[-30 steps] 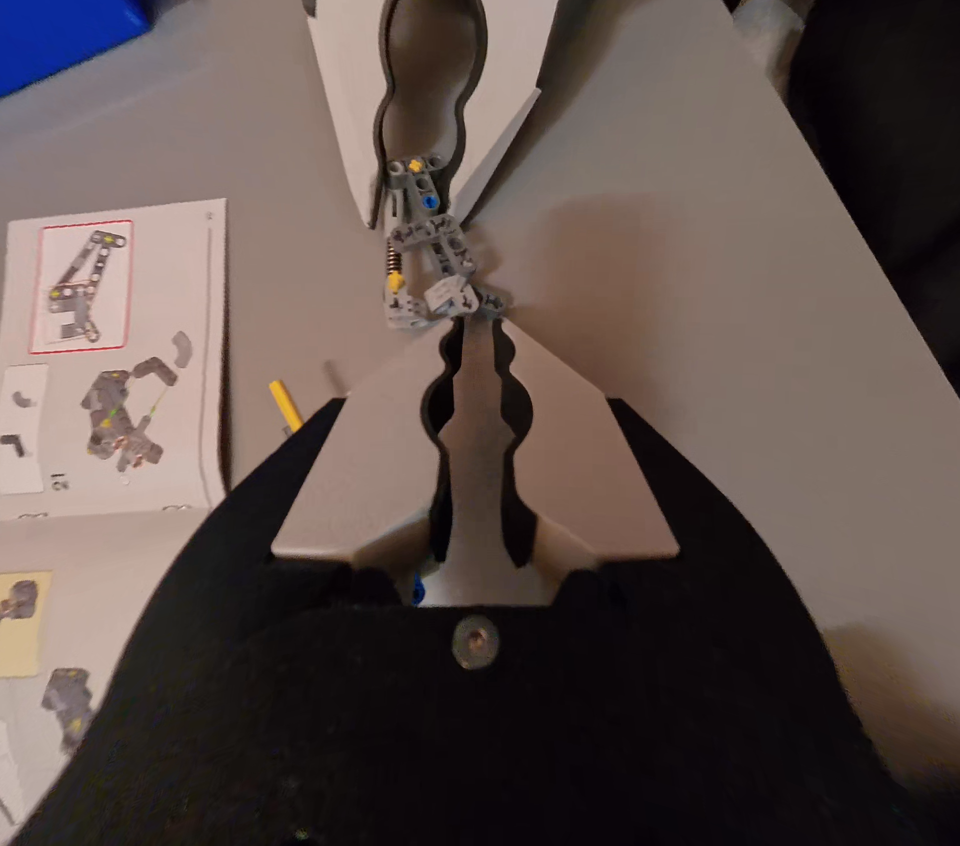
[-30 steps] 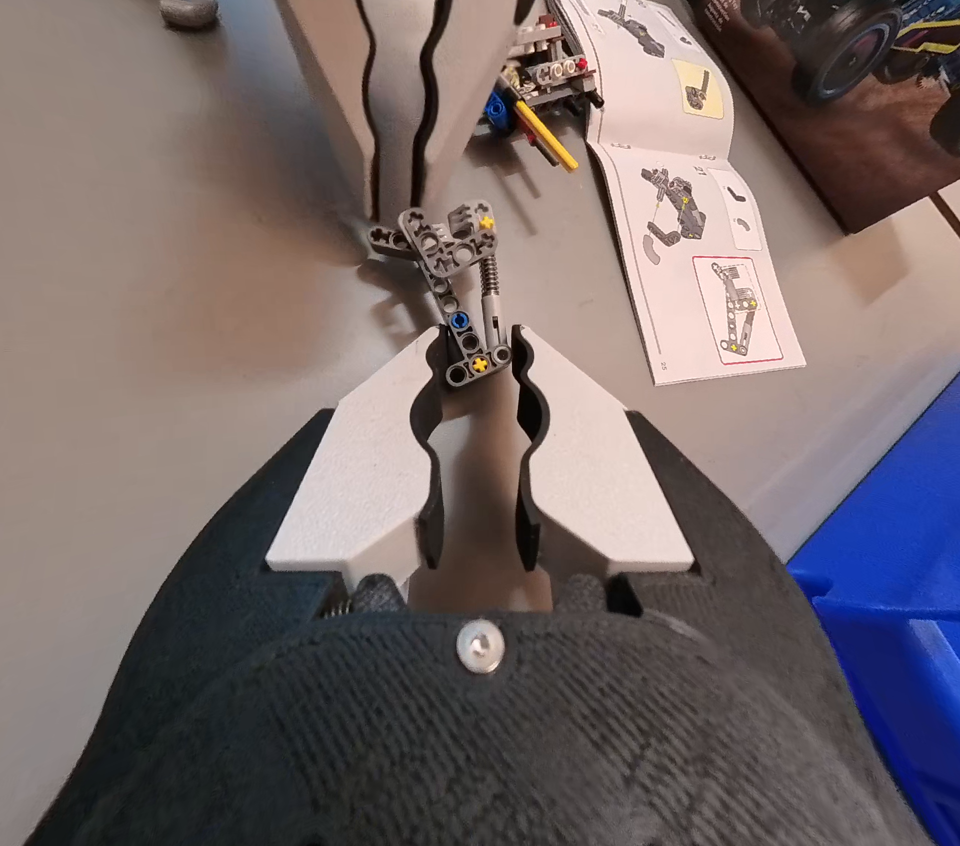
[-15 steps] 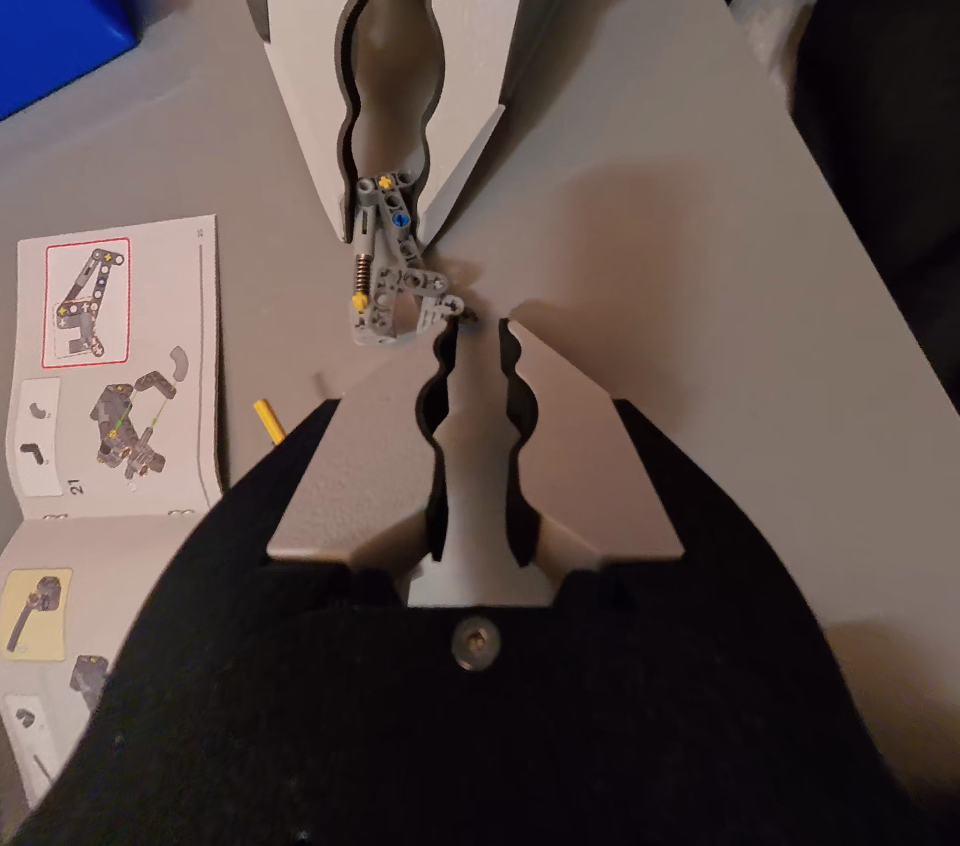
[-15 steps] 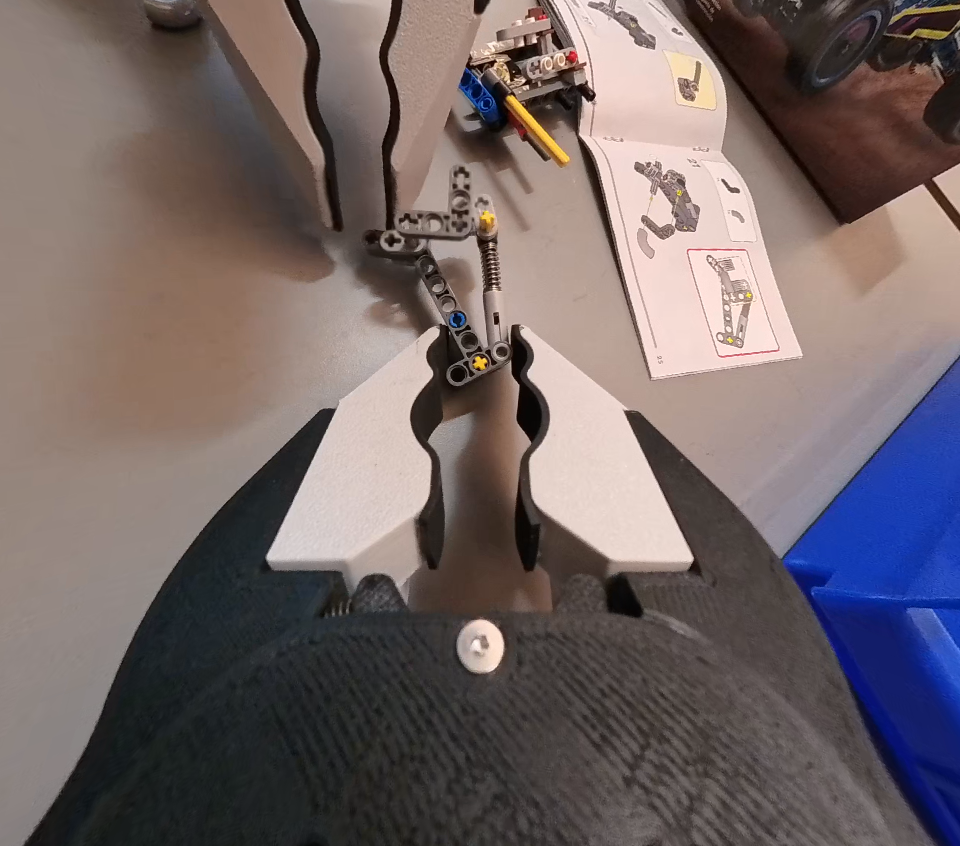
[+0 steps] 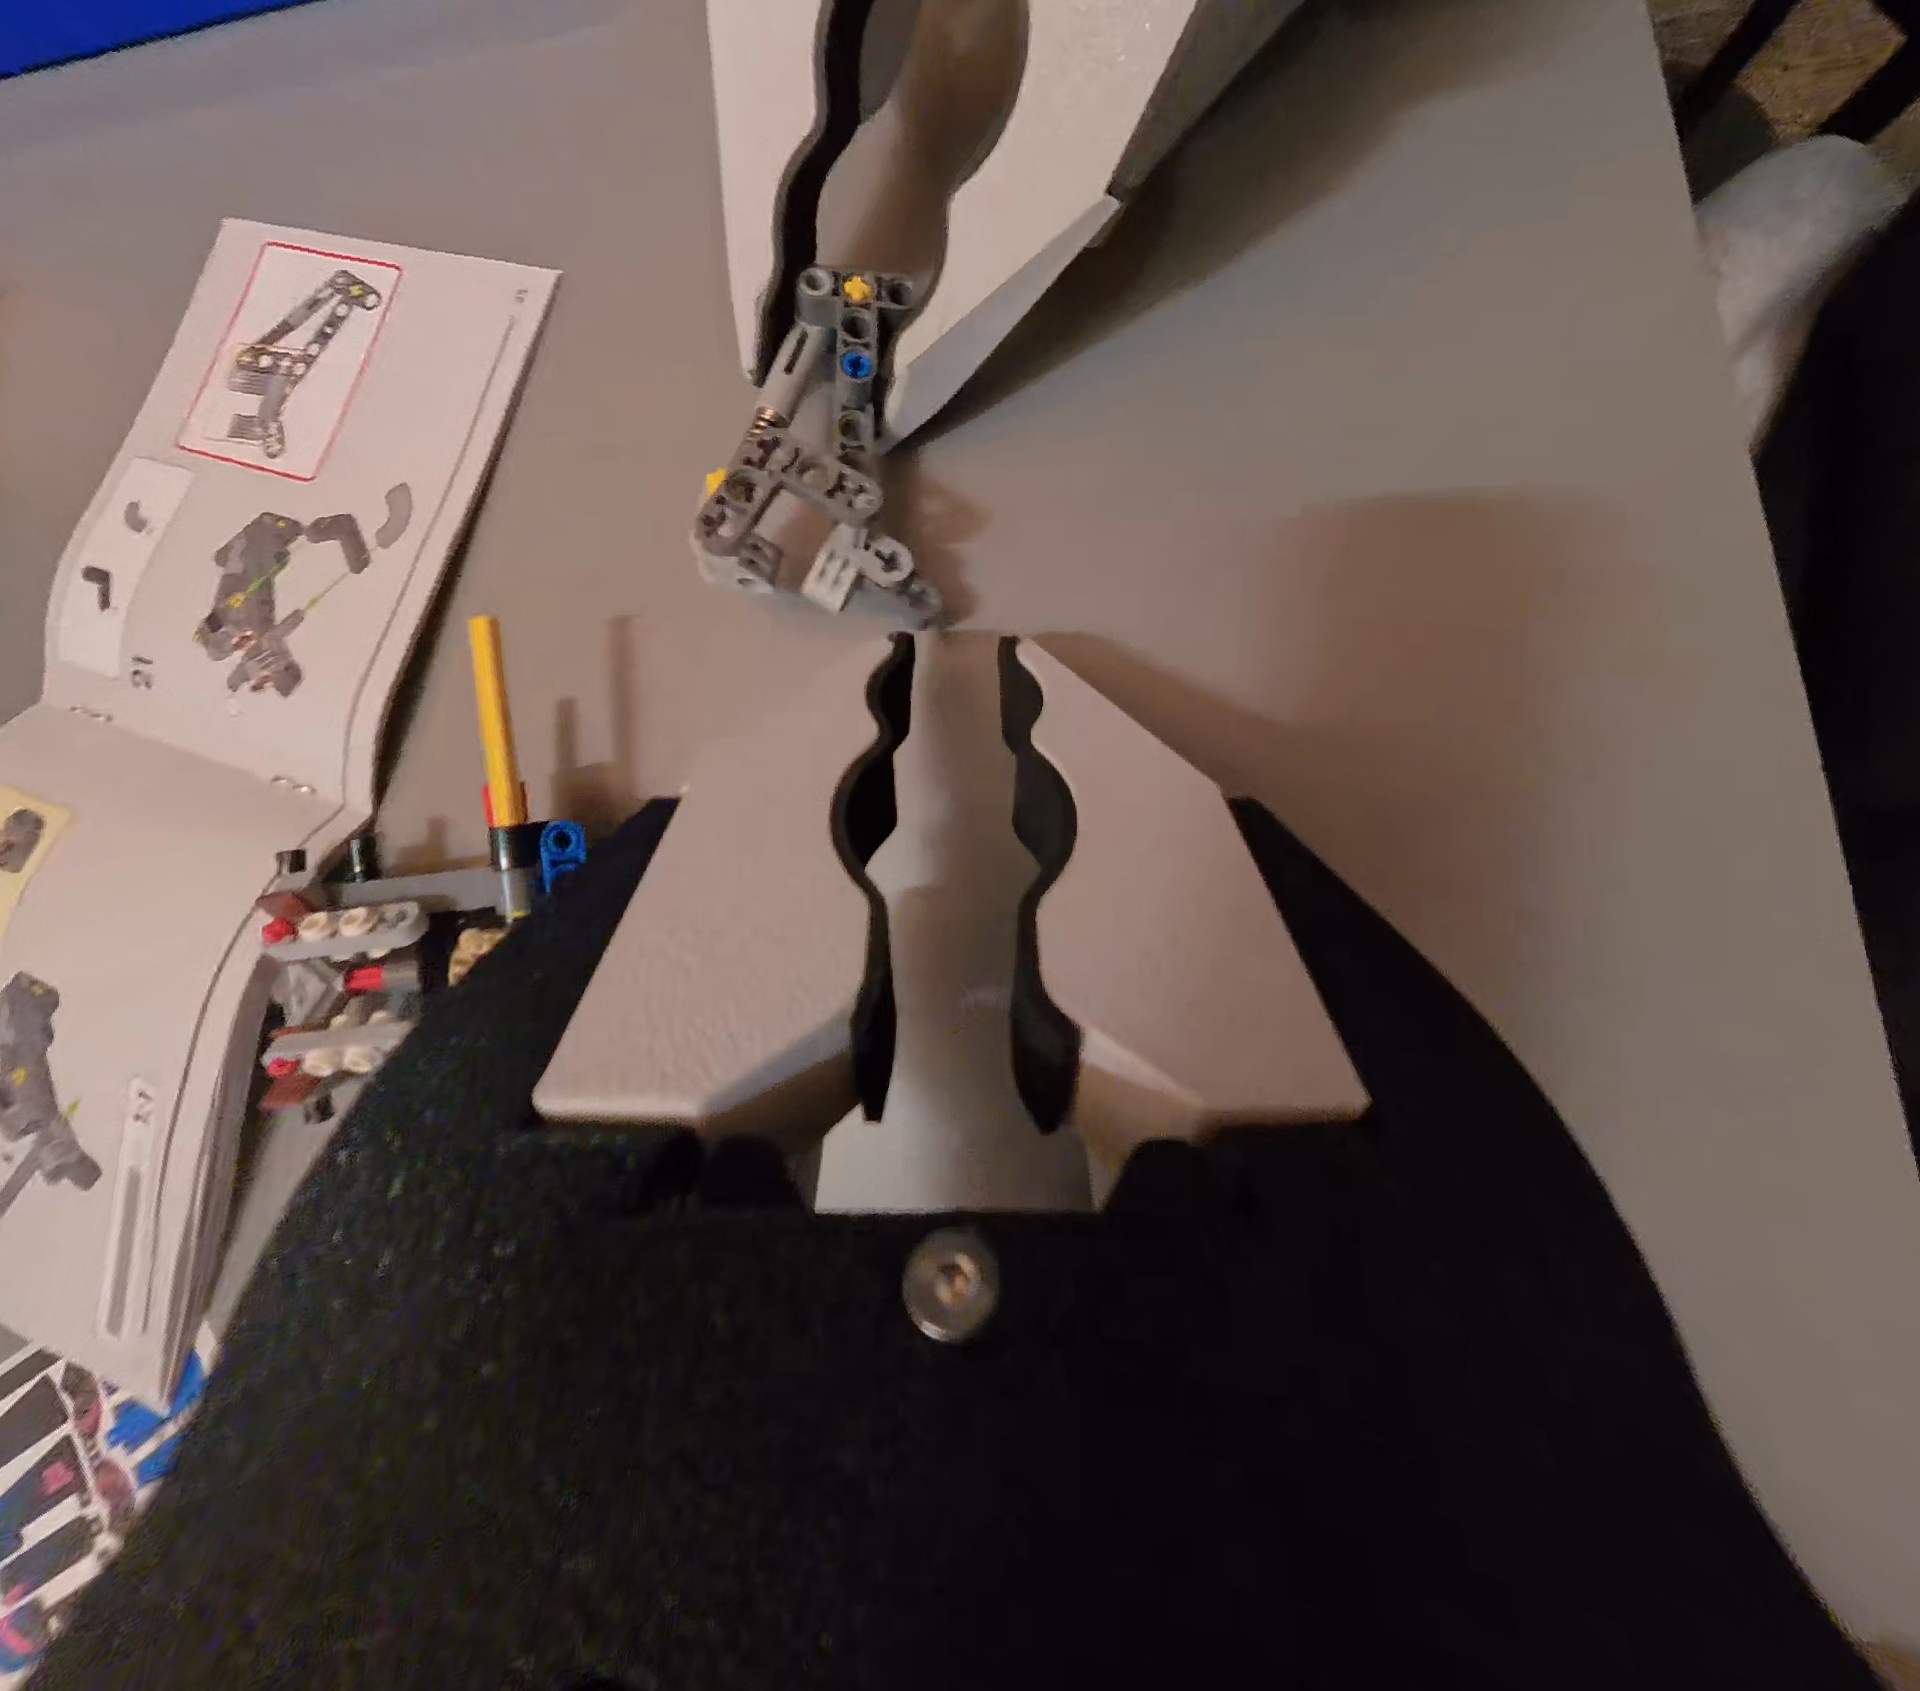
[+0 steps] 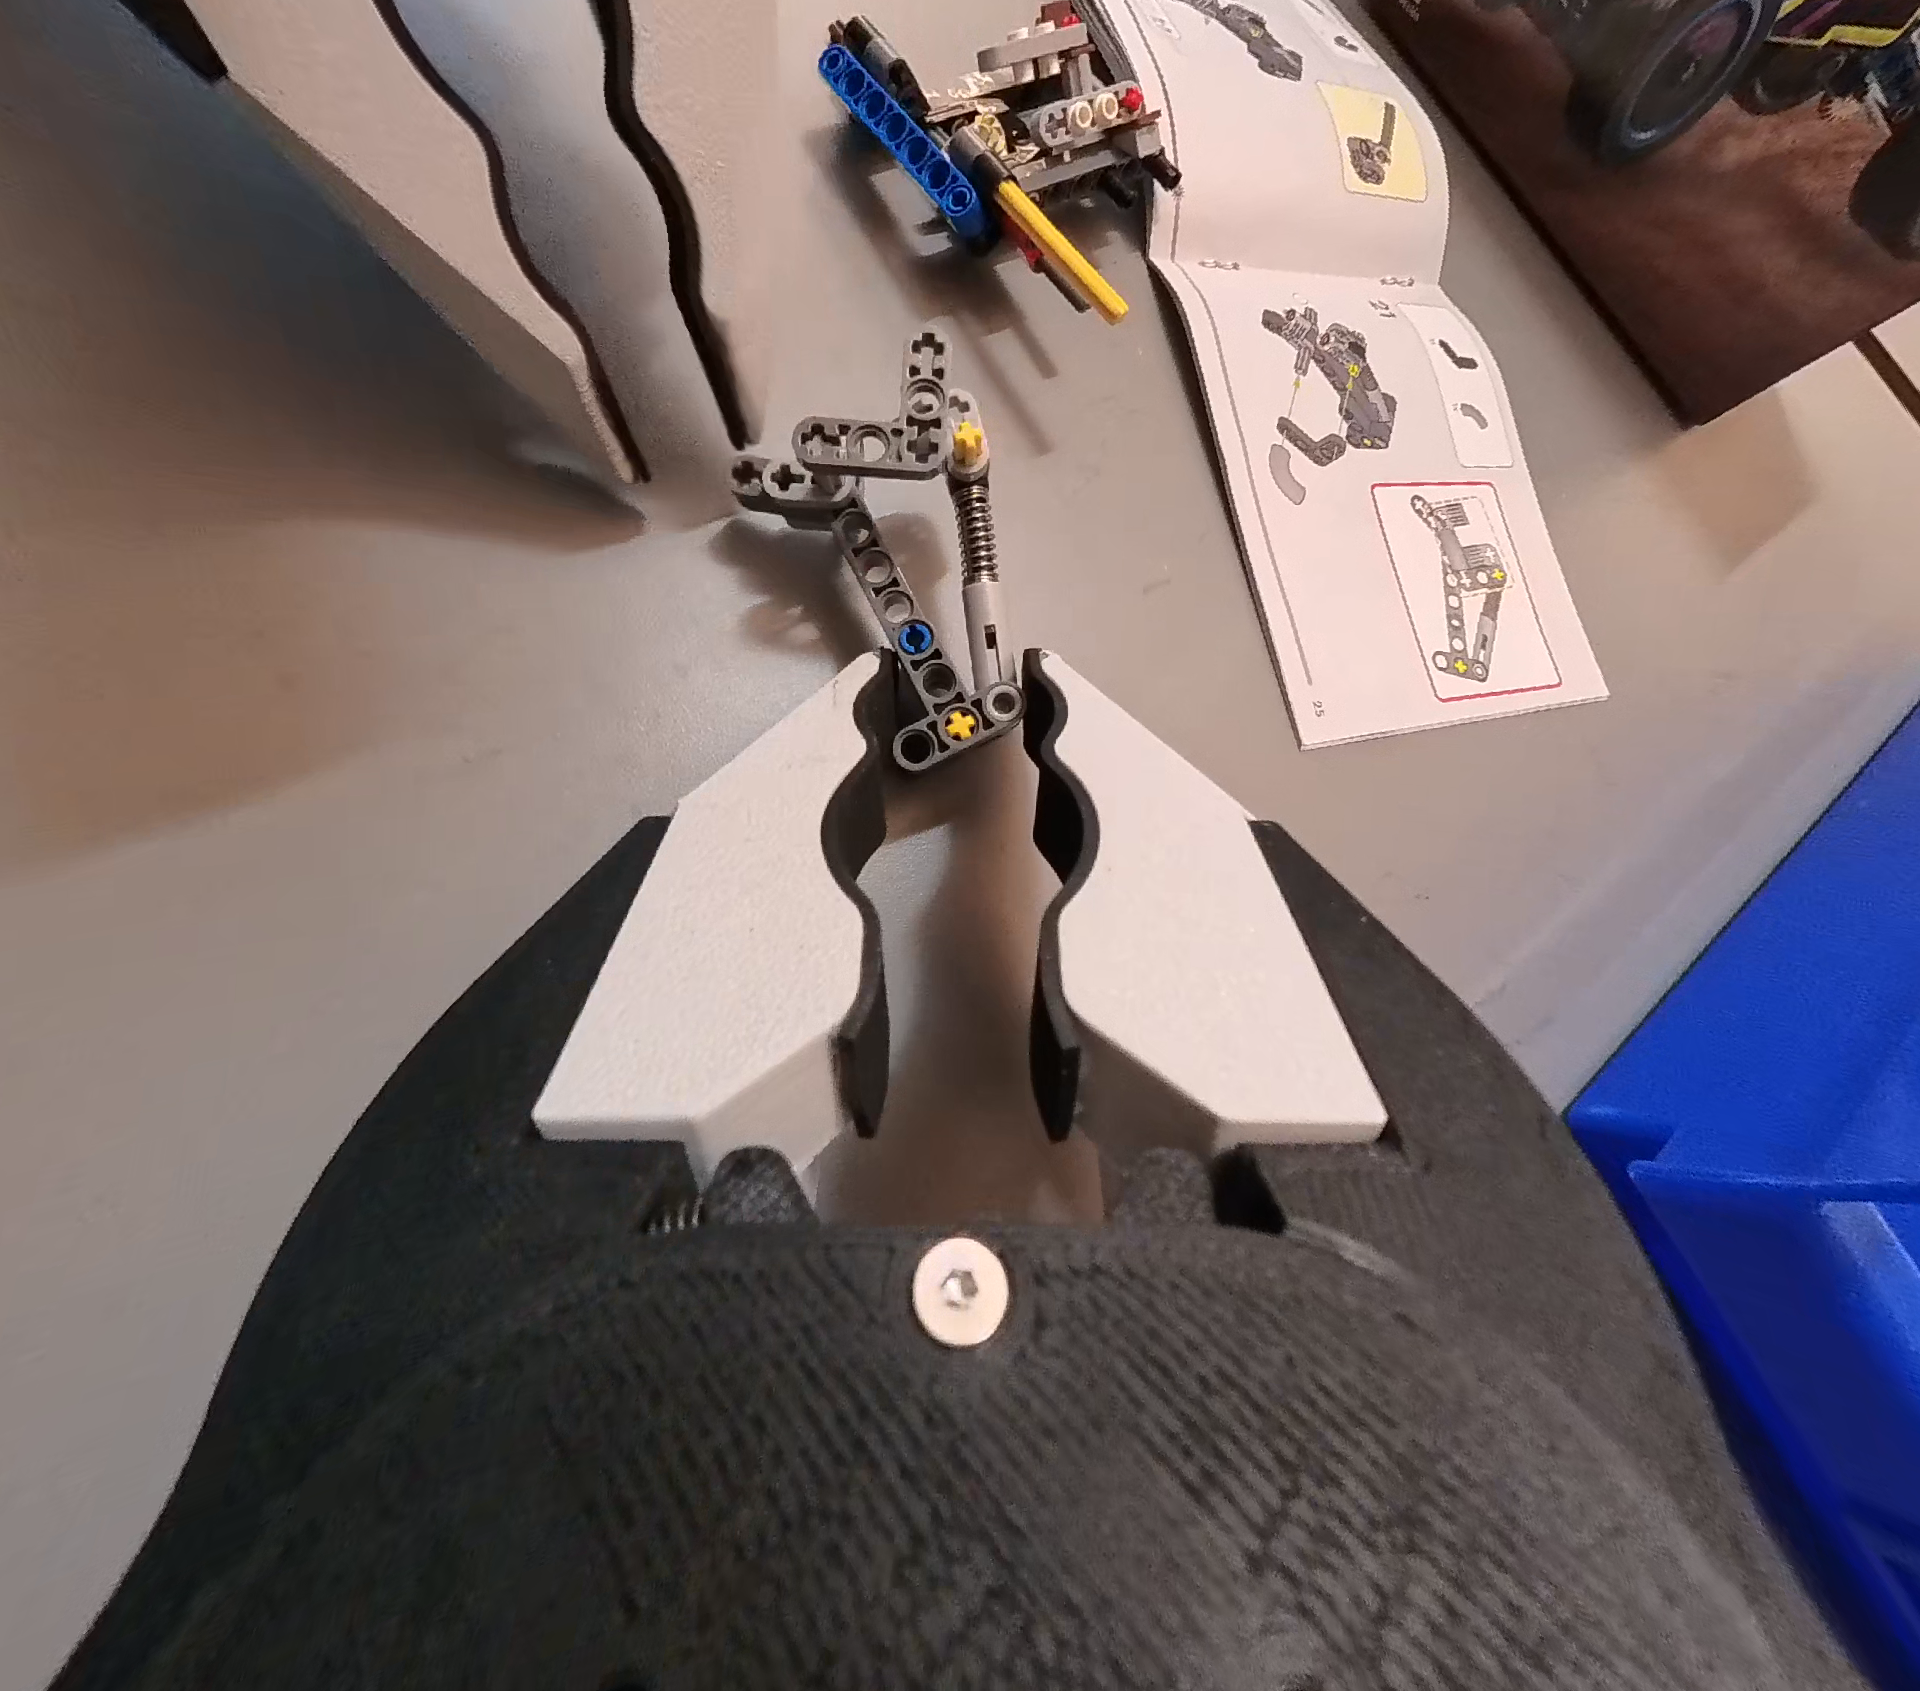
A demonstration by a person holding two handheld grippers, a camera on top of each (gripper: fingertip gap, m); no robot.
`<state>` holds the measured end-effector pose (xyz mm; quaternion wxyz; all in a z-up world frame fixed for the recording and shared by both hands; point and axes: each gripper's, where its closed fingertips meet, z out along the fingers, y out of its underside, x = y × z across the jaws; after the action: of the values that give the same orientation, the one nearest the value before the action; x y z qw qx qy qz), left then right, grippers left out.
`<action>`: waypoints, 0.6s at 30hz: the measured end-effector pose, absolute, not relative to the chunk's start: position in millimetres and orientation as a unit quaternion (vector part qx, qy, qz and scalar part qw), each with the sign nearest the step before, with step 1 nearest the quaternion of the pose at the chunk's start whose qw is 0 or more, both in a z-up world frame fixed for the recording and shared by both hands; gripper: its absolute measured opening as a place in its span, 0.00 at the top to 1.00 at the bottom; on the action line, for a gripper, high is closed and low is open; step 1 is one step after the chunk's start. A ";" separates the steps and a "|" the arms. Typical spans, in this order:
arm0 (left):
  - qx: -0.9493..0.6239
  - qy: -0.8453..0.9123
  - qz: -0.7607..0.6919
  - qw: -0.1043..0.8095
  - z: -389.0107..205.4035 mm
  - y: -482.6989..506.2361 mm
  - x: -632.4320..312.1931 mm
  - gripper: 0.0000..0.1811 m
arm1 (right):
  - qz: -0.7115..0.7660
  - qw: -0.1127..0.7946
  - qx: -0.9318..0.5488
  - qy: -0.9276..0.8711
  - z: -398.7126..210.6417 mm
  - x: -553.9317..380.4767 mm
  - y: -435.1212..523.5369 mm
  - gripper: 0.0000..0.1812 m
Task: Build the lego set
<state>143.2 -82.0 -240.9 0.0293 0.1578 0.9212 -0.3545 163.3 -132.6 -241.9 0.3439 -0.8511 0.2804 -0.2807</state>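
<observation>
Right gripper (image 6: 954, 711): jaws clamped on base of suspension sub-assembly (image 6: 914, 550), held above bench (image 6: 312, 706). Since a second ago L-shaped liftarm atop it swung outward, spring strut now exposed; linkage apparently pivots freely. Left gripper (image 5: 951, 654): jaws narrowly parted, empty, drawn back just beside sub-assembly. Beyond sub-assembly: chassis (image 6: 997, 124), instruction booklet (image 6: 1351, 394).

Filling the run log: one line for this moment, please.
right gripper: shut on grey linkage | left gripper: open, empty, beside linkage | chassis: on table
</observation>
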 end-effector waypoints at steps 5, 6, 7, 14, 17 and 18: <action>0.131 0.918 -0.371 0.049 -233.2 -85.2 168.4 0.90 | -0.281 0.344 -0.851 0.280 -241.9 163.2 -132.7 0.88; 0.136 0.915 -0.377 0.050 -230.1 -86.2 173.3 0.90 | -0.281 0.344 -0.851 0.280 -241.9 163.2 -132.6 0.88; 0.142 0.913 -0.379 0.052 -227.6 -87.0 179.0 0.89 | -0.281 0.344 -0.851 0.280 -241.9 163.2 -132.6 0.88; 0.188 0.894 -0.405 -0.018 -221.7 -103.5 181.2 0.87 | -0.278 0.346 -0.852 0.277 -242.0 162.8 -132.3 0.88; 0.208 0.890 -0.405 -0.027 -225.7 -108.6 176.1 0.87 | -0.278 0.346 -0.854 0.272 -241.9 162.1 -132.0 0.88; 0.213 0.887 -0.407 -0.032 -225.8 -109.4 173.6 0.88 | -0.277 0.347 -0.854 0.271 -241.8 162.0 -131.8 0.88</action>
<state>173.6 -109.4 -225.8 -0.0323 0.2134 0.8874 -0.4072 162.0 -131.8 -241.8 0.3470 -0.8541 0.2707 -0.2774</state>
